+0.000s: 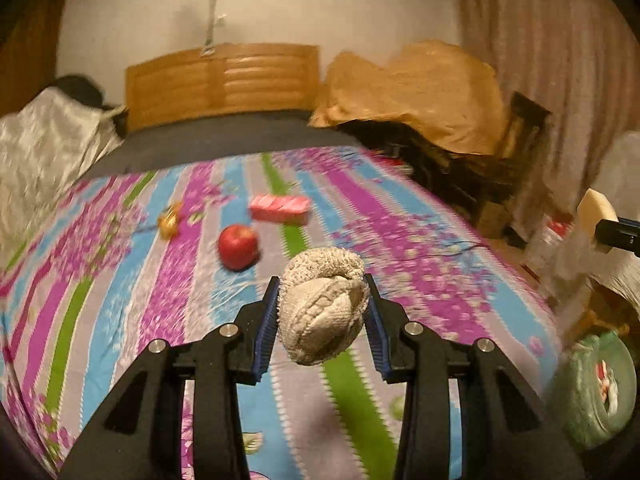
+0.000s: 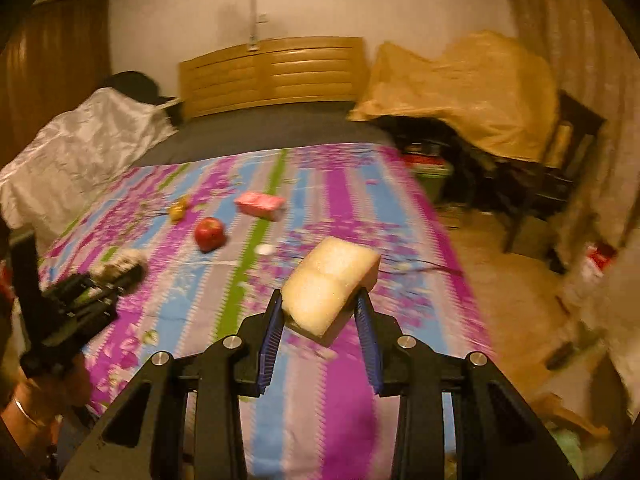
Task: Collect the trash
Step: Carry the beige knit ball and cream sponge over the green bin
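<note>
The left gripper is raised above the bed, pointing forward and downward toward the headboard, and its two blue-padded jaws are clenched on a crumpled beige rag, which bulges out between and above the pads. The rag is knitted and coarse, wadded into a rough ball, and hangs clear of the bedsheet. In the right wrist view this gripper shows at the left edge, with the person's hand beneath it wearing a thin bangle at the wrist.

The right gripper is likewise lifted over the bed and tilted down, its jaws pressed on a pale yellow sponge block, creased across its top and sitting askew between the pads. The same block shows at the right edge of the left wrist view.

On the striped, flowered bedsheet, nearer the headboard than both grippers, lie a red apple, a pink packet just beyond it, and a small gold-coloured wrapper to the left of the apple. A small white round thing rests on the sheet near the apple; what it is cannot be told.

To the right of the headboard a tan cloth covers dark furniture. Beside the bed's right edge, on the floor, stands a green container; its contents are too blurred to name.
</note>
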